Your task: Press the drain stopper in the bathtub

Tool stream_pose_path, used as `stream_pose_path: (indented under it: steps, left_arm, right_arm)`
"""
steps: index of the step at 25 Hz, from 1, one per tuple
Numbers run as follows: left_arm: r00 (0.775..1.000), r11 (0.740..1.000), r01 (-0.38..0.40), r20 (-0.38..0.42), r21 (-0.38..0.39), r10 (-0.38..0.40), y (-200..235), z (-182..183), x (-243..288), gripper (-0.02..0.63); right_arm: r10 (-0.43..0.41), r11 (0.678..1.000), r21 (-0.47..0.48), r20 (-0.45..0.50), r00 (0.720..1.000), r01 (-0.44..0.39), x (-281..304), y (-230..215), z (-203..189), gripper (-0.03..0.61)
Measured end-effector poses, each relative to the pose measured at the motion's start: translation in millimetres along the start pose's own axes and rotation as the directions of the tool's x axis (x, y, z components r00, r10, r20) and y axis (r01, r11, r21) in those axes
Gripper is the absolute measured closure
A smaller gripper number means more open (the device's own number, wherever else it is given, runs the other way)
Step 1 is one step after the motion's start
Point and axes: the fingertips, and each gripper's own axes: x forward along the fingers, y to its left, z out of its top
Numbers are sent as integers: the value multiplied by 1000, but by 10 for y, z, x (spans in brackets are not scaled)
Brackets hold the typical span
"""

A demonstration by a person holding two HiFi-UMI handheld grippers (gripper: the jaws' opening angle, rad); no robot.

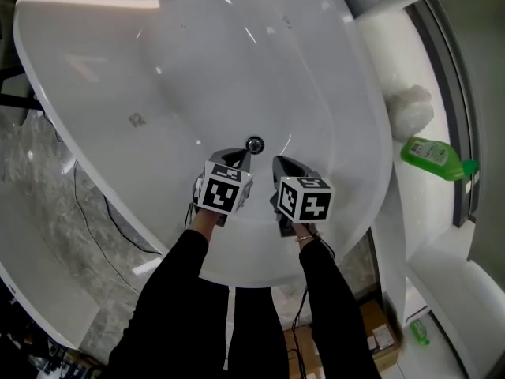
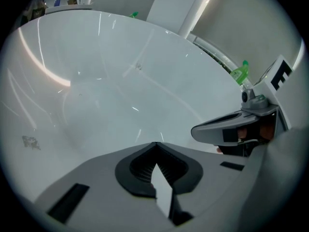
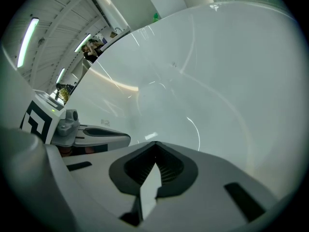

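Fingers of the left gripper [image 2: 155, 145] are closed tip to tip, with nothing between them; the right gripper [image 3: 155, 144] shows the same, its fingers together and empty. In the head view both grippers point into the white bathtub [image 1: 95, 69] side by side and slightly apart, the left gripper [image 1: 241, 158] a little further forward than the right gripper [image 1: 282, 164].

The round chrome drain stopper [image 1: 254, 144] lies on the tub floor just beyond the left fingertips, a shade toward the right gripper's side and ahead of the gap between the two. From the head view I cannot tell whether the left tips touch it. Neither gripper view shows the stopper; each gripper's own grey body covers the tub floor under its tips.

Nothing lies between the fingertips and the stopper. Further ahead of the left fingers there is a small grey mark [image 1: 136, 119] on the tub floor. Well off to the right of the right fingers, outside the tub on a white ledge [image 1: 394, 54], lies a green bottle [image 1: 432, 157], with a crumpled white bundle [image 1: 410, 107] just past it. Behind the grippers, below the tub's near rim, sit a cardboard box [image 1: 379, 334] and black cables [image 1: 102, 204] on the marbled floor [image 1: 47, 172].
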Motion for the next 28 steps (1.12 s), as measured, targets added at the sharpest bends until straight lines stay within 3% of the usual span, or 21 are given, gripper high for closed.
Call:
stream_pose_path:
  steps: [28]
  left_arm:
    - [999,1000,11,52,22,-13,-309,-54,-1058,606]
  right_arm:
    - [-20,999,-33,28,999,21,-705,416,-224,577]
